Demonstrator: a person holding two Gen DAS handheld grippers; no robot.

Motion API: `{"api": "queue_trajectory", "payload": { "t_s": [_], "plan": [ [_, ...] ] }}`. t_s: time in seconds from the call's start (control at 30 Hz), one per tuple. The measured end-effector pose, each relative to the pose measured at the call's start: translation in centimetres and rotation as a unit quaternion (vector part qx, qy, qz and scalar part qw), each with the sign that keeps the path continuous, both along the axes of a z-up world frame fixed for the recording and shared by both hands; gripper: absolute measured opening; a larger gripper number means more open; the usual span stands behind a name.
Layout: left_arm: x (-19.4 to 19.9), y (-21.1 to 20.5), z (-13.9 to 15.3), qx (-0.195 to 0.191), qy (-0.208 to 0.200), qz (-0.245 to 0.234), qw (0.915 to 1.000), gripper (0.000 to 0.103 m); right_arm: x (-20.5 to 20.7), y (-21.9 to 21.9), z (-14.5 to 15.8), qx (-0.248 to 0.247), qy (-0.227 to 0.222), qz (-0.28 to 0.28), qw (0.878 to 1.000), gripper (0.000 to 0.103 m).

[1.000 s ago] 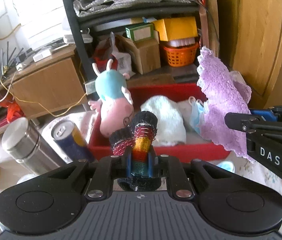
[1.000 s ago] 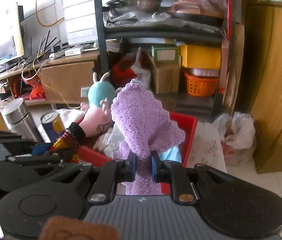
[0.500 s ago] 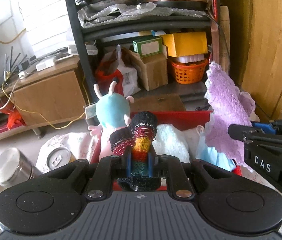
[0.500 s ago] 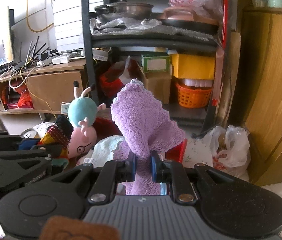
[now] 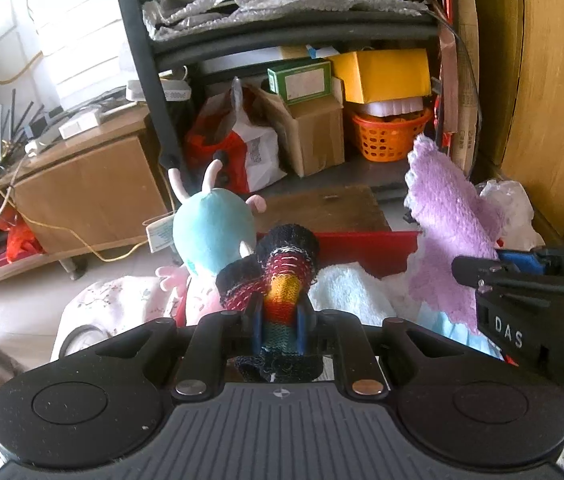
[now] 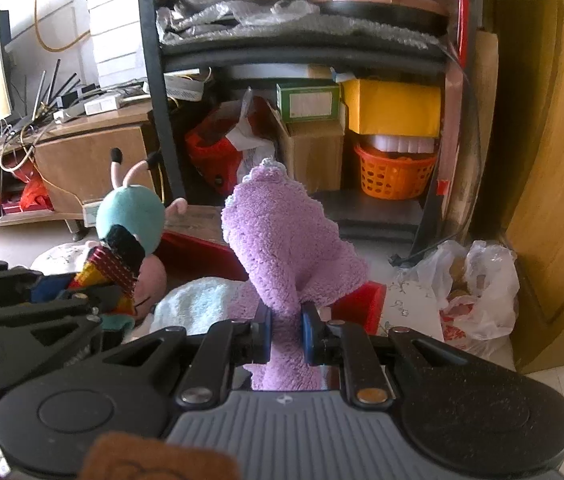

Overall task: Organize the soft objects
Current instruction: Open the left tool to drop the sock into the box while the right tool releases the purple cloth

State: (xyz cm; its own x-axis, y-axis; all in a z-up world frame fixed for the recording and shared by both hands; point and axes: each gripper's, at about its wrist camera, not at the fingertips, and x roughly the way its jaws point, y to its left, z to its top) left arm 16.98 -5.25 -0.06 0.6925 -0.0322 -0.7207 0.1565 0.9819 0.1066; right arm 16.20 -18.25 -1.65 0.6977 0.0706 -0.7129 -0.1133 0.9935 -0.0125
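Softness rules both loads: the left gripper [image 5: 277, 322] has its fingers pinched on a striped knit sock [image 5: 282, 280], the right gripper [image 6: 286, 334] on a fluffy purple cloth [image 6: 286, 248], both above the red bin [image 5: 366, 250]. Each looks light and limp, likely to sag, so a mid-bunch pinch suits best.

Ahead of the left gripper [image 5: 277, 326]: plush toy [image 5: 211, 236] and towel [image 5: 346, 292] in the bin [image 5: 366, 246]. Shelf rack [image 5: 282, 40] behind; right gripper [image 5: 478, 270] to its right.
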Motion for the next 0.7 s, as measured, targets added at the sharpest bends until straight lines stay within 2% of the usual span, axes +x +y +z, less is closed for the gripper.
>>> {"api": "queue_trajectory", "payload": {
  "t_s": [0.1,0.13,0.17,0.2,0.23,0.33,0.5,0.7],
  "plan": [
    [0.4,0.0,-0.1,-0.001,-0.005,-0.004,1.0000,0.025,0.4,-0.2,-0.5,0.011,0.005,0.003,1.000,0.000],
    [0.5,0.0,-0.2,-0.003,-0.005,-0.002,1.0000,0.035,0.5,-0.4,-0.5,0.017,0.008,0.001,1.000,0.005],
    [0.5,0.0,-0.2,-0.005,-0.006,0.000,1.0000,0.043,0.6,-0.5,-0.5,0.019,0.008,-0.004,1.000,0.018],
    [0.4,0.0,-0.2,-0.005,-0.007,0.001,1.0000,0.055,0.6,-0.6,-0.5,0.019,0.008,-0.008,1.000,0.024],
    [0.3,0.0,-0.2,0.000,-0.010,0.002,0.9999,0.062,0.5,-0.7,-0.5,0.016,0.005,-0.012,1.000,0.031],
    [-0.2,0.1,0.4,0.012,-0.023,0.004,0.9997,0.074,0.0,-1.2,0.0,0.019,0.003,-0.018,1.000,0.031],
    [-2.0,0.6,1.8,-0.005,-0.032,0.001,0.9995,0.079,-2.0,-2.1,1.1,0.049,0.007,-0.024,0.998,0.033],
    [-4.9,1.0,2.8,0.005,-0.043,-0.008,0.9990,0.083,-5.5,-2.1,1.9,0.068,0.014,-0.020,0.997,0.037]
  ]
}}
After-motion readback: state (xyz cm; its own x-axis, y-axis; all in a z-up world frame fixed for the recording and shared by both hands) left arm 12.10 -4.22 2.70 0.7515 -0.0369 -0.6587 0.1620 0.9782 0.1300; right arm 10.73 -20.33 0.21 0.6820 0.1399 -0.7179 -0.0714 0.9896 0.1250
